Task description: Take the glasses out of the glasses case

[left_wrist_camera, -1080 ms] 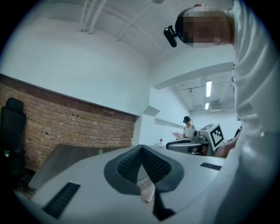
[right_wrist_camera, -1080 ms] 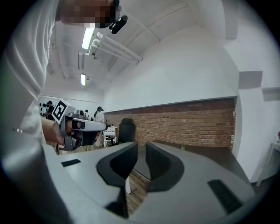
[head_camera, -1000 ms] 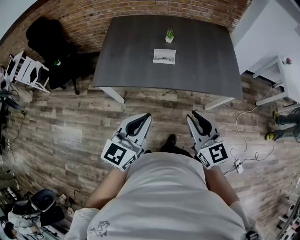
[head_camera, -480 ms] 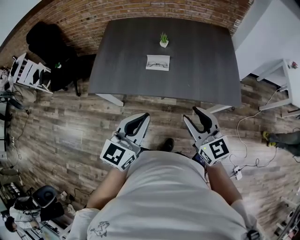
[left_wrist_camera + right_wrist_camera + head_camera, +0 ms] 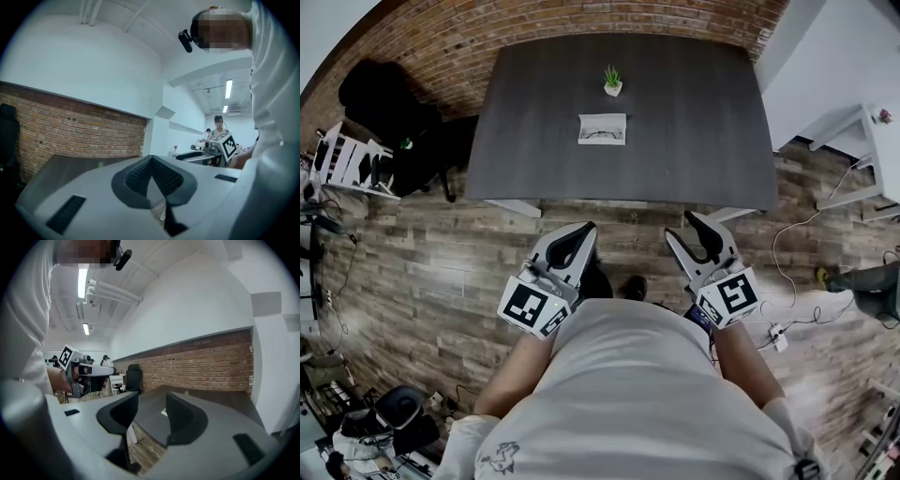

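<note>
Both well short of glasses case on table; left tongs closed, empty; right tongs just opening, empty.

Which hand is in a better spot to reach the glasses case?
Left, probably: the glasses case lies almost straight ahead of the left tool, though its jaws are shut. The right tool, jaws just opening and empty, sits farther sideways.

White tee; grey L claw, R claw w/ blk pads

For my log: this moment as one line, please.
left gripper shut; right gripper jaws just opening, empty; glasses case on table
</note>
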